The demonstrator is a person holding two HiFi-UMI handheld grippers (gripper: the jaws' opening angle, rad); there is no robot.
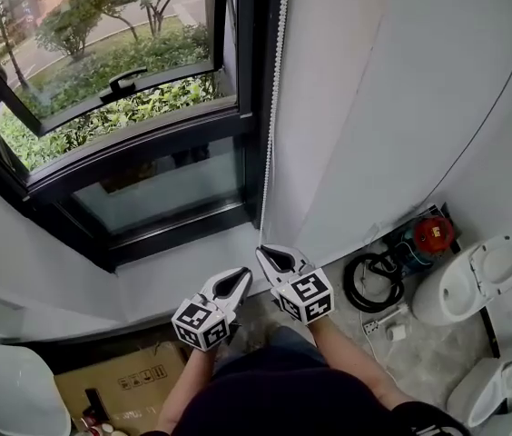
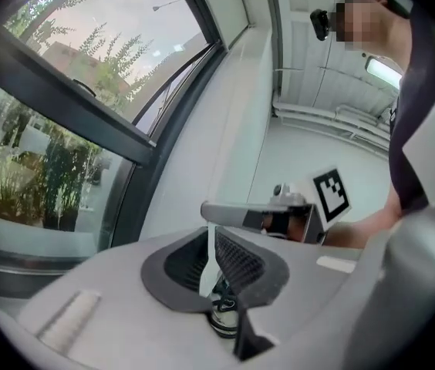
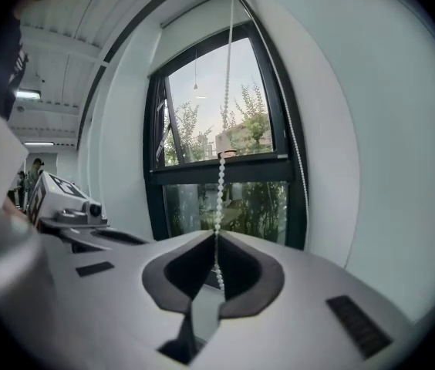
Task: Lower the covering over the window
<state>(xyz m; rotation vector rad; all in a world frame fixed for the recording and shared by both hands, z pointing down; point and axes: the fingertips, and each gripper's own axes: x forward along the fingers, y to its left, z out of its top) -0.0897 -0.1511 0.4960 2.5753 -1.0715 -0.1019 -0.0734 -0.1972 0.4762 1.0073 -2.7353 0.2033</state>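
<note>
1. Found right gripper (image 3: pixel 216 237) clamped on white beaded pull chain (image 3: pixel 220 183), hanging along right edge of black-framed glass window (image 1: pixel 147 184).
2. Found left gripper (image 2: pixel 211 237) pressed together, empty, just beside right gripper.

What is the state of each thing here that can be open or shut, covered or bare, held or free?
upper sash, tilted open.
lower pane, closed, glass not covered.
bead chain, hanging straight, gripped low down.
right gripper, shut on the bead chain.
left gripper, shut, nothing seen between its jaws.
</note>
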